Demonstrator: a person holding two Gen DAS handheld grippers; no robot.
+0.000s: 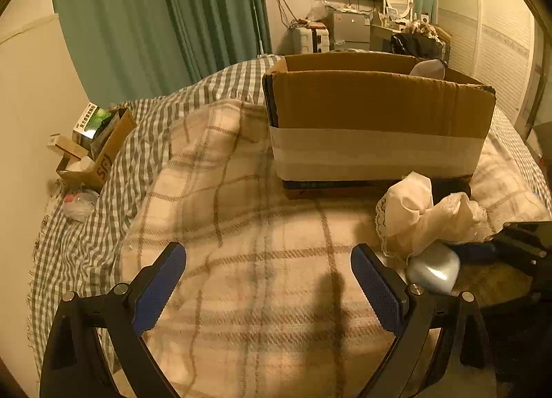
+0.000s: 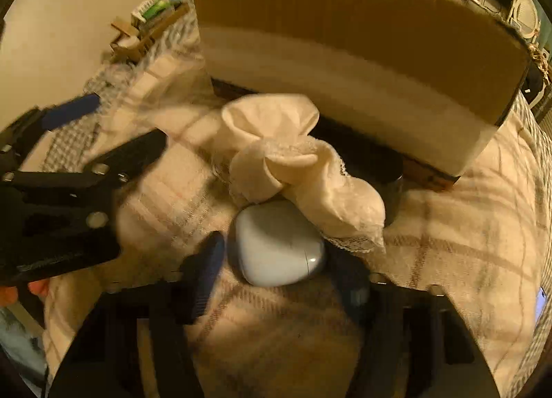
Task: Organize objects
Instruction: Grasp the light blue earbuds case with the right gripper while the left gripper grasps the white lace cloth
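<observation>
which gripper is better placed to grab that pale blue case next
Right. The right gripper is open with its fingers either side of the pale blue case. The left gripper is open over bare blanket, off to the case's side.

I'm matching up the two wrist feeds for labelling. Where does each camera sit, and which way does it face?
Left wrist: on the left gripper, above the plaid blanket, facing the cardboard box; its own open fingers show.
Right wrist: on the right gripper, low, facing the pale blue case and cream cloth; the left gripper shows at left.
Shared: box, cloth, case, blanket.
</observation>
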